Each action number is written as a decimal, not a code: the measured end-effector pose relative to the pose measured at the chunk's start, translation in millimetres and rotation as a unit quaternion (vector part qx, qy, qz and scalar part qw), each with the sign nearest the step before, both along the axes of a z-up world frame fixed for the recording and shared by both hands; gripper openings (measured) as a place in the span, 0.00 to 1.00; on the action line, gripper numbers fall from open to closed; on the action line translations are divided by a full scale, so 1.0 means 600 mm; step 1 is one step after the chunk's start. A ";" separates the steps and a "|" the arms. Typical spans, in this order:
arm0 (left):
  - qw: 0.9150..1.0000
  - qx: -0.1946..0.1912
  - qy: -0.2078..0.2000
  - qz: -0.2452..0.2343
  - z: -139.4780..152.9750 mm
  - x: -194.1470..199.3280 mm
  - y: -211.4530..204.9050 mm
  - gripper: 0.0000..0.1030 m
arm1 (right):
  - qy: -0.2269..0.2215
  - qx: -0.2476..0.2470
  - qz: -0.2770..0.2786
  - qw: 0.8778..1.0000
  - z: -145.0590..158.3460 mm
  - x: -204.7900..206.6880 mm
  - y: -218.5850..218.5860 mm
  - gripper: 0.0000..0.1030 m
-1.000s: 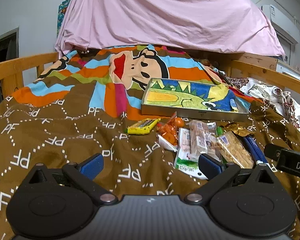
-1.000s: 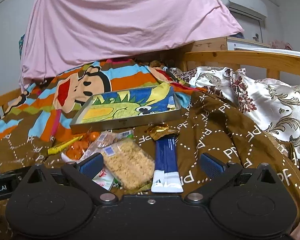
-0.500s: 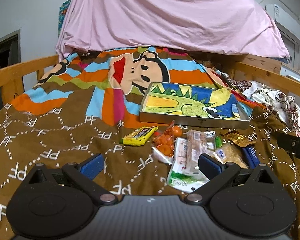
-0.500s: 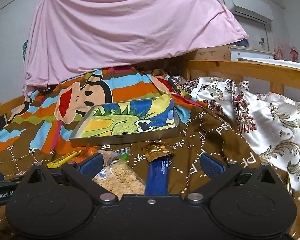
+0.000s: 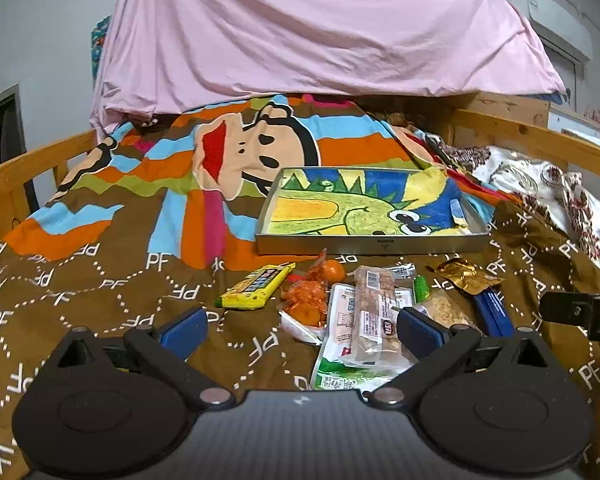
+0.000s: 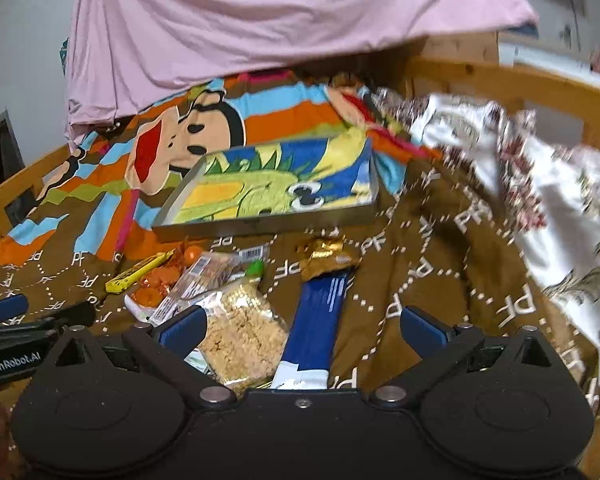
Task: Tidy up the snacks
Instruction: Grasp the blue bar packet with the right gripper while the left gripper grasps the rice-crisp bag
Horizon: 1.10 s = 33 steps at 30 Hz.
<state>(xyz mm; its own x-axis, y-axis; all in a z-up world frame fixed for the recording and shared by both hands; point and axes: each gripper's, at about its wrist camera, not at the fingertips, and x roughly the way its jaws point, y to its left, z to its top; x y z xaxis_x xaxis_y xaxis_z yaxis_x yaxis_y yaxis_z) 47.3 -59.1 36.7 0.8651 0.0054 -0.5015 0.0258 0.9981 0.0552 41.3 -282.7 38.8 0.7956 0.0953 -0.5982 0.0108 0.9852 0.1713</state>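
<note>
A pile of snacks lies on the brown blanket before a metal tray (image 5: 372,244) (image 6: 268,226) lined with a dragon picture. In the left wrist view I see a yellow bar (image 5: 256,286), orange-wrapped candies (image 5: 308,296), a clear-wrapped cracker pack (image 5: 376,312), a gold wrapper (image 5: 466,276) and a blue stick pack (image 5: 492,312). My left gripper (image 5: 300,328) is open, low over the blanket, near the pile's front. My right gripper (image 6: 300,328) is open above a crumbly rice-cake pack (image 6: 244,332) and the blue stick pack (image 6: 320,312). Nothing is held.
Wooden bed rails (image 5: 24,172) (image 6: 500,76) run along both sides. A pink sheet (image 5: 320,28) hangs behind the bed. A white floral quilt (image 6: 560,184) bunches up at the right. The striped cartoon blanket (image 5: 220,160) covers the far half.
Both grippers shifted over the pile: the left view has drawn back and up slightly, the right view has tilted and swung, blurring the quilt. Both stay open; no snack has moved.
</note>
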 end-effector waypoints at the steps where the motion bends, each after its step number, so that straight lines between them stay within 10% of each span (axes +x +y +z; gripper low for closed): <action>1: 1.000 0.003 0.002 -0.003 -0.002 0.004 -0.003 1.00 | 0.005 -0.001 0.002 1.000 -0.002 0.006 -0.002 1.00; 11: 0.994 0.005 0.024 -0.104 -0.024 0.037 -0.028 1.00 | 0.037 -0.005 0.029 0.999 -0.040 0.080 -0.040 0.99; 19: 0.973 -0.054 0.065 -0.215 -0.044 0.049 -0.046 1.00 | 0.072 0.031 0.064 0.995 -0.061 0.122 -0.060 0.99; 33: 0.954 -0.190 0.130 -0.192 -0.108 0.095 -0.061 0.92 | 0.118 0.015 0.077 0.990 -0.091 0.162 -0.044 0.70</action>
<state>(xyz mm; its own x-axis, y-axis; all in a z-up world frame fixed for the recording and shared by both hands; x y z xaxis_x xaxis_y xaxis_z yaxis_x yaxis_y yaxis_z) 104.2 -95.7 -28.0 0.6123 -0.5119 -0.6026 0.3575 0.8590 -0.3664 138.4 -308.9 -16.0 0.6084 0.2242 -0.7613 -0.0955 0.9730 0.2102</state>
